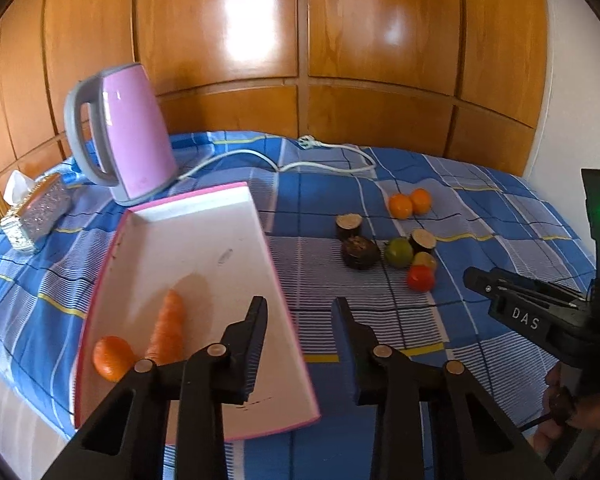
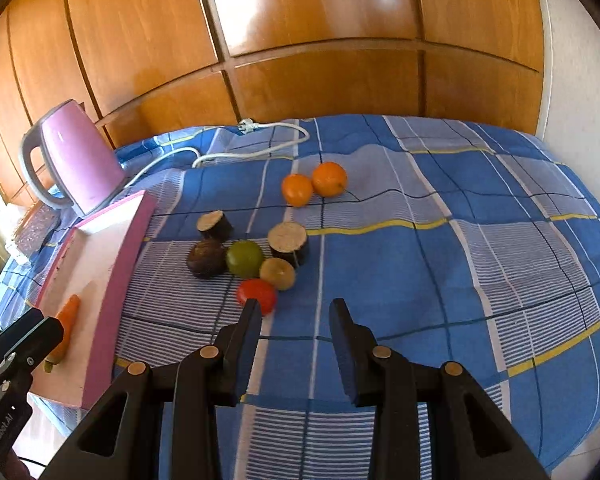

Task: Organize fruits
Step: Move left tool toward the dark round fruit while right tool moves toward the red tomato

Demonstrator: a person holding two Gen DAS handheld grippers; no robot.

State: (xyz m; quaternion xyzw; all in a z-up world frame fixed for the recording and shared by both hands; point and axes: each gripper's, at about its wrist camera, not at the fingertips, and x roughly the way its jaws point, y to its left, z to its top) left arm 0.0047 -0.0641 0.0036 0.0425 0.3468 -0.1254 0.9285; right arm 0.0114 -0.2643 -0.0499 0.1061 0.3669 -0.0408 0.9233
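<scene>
glossy wooden wardrobe panels [image 1: 300, 40] across the back, a blue checked cloth [image 1: 380, 320] spread over the surface below. far left on the cloth, a glittery tissue box [image 1: 40, 208]; just right of it, a pink kettle [image 1: 128, 132] with a grey handle, standing upright, its white cord [image 1: 320, 152] trailing right along the back edge.

in front of the kettle, a pink-rimmed white tray [image 1: 204, 240], already holding a small orange [image 1: 112, 358] and a carrot [image 1: 168, 328], side by side at its near end. above the tray's near right edge, the left gripper [image 1: 300, 304]: jaws parted, nothing between them.

further right, out on the cloth and well apart from the tray, the loose cluster of fruits: two dark cut pieces with pale faces [image 2: 215, 224] [image 2: 288, 242], a dark round piece [image 2: 206, 258], a green fruit [image 2: 244, 258], a yellowish one [image 2: 278, 273] and a red fruit [image 2: 256, 294], packed close, most touching. behind them, two oranges [image 2: 314, 186] pressed together.

rightmost, the right gripper [image 2: 295, 306], tilted down just short of the cluster: jaws released and empty, bare cloth between the fingers, left fingertip overlapping the red fruit in its own view; contact impossible to tell.
</scene>
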